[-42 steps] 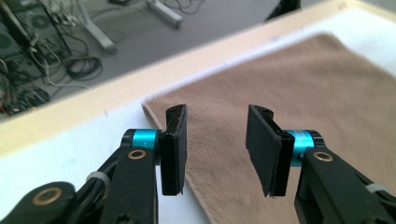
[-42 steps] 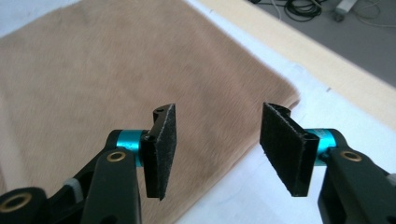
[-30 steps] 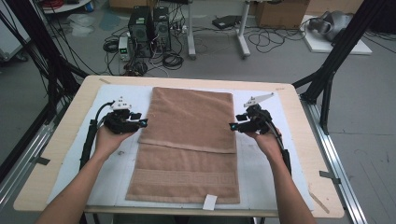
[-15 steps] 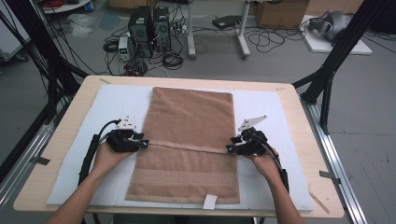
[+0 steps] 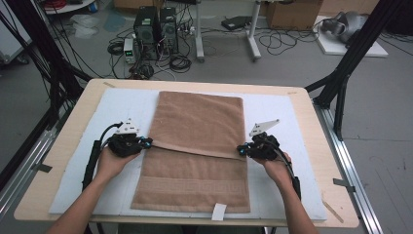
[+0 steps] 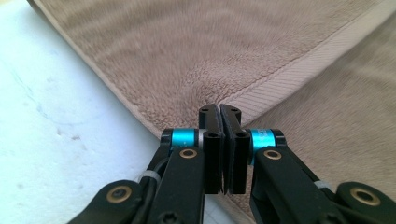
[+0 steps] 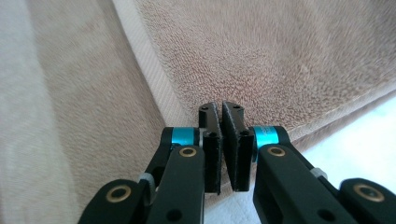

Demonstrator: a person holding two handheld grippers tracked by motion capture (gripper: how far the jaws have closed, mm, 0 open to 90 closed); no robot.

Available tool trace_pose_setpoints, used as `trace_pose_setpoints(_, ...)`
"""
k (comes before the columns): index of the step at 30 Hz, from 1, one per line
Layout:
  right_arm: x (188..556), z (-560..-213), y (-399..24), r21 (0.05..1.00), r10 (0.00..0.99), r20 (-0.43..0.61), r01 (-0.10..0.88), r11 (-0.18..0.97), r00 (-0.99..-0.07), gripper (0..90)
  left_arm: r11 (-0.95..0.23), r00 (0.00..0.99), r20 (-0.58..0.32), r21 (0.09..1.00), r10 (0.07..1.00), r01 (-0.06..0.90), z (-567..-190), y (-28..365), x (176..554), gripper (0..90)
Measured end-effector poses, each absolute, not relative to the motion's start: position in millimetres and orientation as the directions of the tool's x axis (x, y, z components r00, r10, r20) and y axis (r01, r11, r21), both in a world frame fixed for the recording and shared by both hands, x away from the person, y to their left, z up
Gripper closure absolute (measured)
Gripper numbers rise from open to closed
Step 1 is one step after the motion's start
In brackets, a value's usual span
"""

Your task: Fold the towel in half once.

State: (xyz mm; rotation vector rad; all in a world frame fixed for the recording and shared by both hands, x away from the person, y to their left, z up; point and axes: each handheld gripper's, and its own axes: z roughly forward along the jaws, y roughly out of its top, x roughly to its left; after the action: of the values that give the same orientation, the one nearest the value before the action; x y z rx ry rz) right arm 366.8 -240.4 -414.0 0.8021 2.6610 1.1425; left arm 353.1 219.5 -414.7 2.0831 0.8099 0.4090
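Observation:
A brown towel [image 5: 197, 122] lies lengthwise on the white mat [image 5: 122, 105], with an upper layer whose hemmed edge crosses its middle. My left gripper [image 5: 146, 142] sits at the left end of that edge. Its jaws have just closed, and in the left gripper view the left gripper [image 6: 219, 112] pinches the hem corner of the towel [image 6: 210, 51]. My right gripper [image 5: 240, 150] is at the right end of the edge. Its jaws have also just closed, and the right gripper [image 7: 221, 108] nips the other corner of the towel [image 7: 280, 56].
The mat covers most of a wooden table [image 5: 83, 117]. A white tag [image 5: 218, 211] hangs from the towel's near edge. Black frame posts stand at both far corners, and cables and computer cases lie on the floor beyond the table.
Both hands have come a little nearer to the person and lower, down to the edge of the towel's upper layer. Both pairs of jaws have closed on its corners.

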Motion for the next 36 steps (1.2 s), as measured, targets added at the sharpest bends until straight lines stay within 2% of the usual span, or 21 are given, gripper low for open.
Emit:
trace_pose_setpoints(5, 360.4, -397.8, -243.5, 0.736, 0.504, 0.082, 0.393, 0.551, -0.860, 86.7, -0.408, 0.740, 0.001, 0.835, 0.672, 0.369, -399.5, 225.0, 339.4, 87.5)
trace_pose_setpoints(10, 342.5, -385.9, -247.1, 0.740, 0.462, 0.079, 0.362, 0.567, -0.883, 86.6, -0.444, 0.768, 0.039, 0.834, 0.640, 0.327, -388.8, 224.4, 313.7, 87.5)
trace_pose_setpoints(22, 276.5, -391.5, -251.8, 0.726, 0.334, 0.111, 0.306, 0.616, -0.936, 86.7, -0.432, 0.792, 0.022, 0.847, 0.610, 0.309, -410.4, 231.2, 224.5, 87.8)
trace_pose_setpoints(25, 264.5, -395.8, -254.1, 0.722, 0.302, 0.122, 0.293, 0.627, -0.945, 85.6, -0.456, 0.819, 0.023, 0.839, 0.574, 0.296, -413.8, 229.8, 206.7, 85.5)
trace_pose_setpoints(27, 262.8, -401.2, -257.3, 0.727, 0.332, 0.121, 0.311, 0.613, -0.936, 68.0, -0.457, 0.816, 0.020, 0.836, 0.577, 0.302, -414.8, 229.7, 205.8, 65.9)
trace_pose_setpoints(29, 265.5, -405.9, -260.4, 0.743, 0.347, 0.146, 0.335, 0.580, -0.926, 63.9, -0.449, 0.811, 0.010, 0.836, 0.585, 0.314, -417.3, 230.1, 212.3, 61.6)
trace_pose_setpoints(31, 266.5, -412.0, -257.4, 0.744, 0.348, 0.144, 0.333, 0.579, -0.926, 63.8, -0.455, 0.811, 0.003, 0.829, 0.584, 0.325, -422.4, 227.7, 218.8, 61.8)
trace_pose_setpoints(36, 264.4, -431.5, -242.6, 0.690, 0.339, 0.103, 0.313, 0.653, -0.935, 67.7, -0.490, 0.815, -0.017, 0.791, 0.579, 0.365, -442.0, 220.6, 231.7, 70.5)
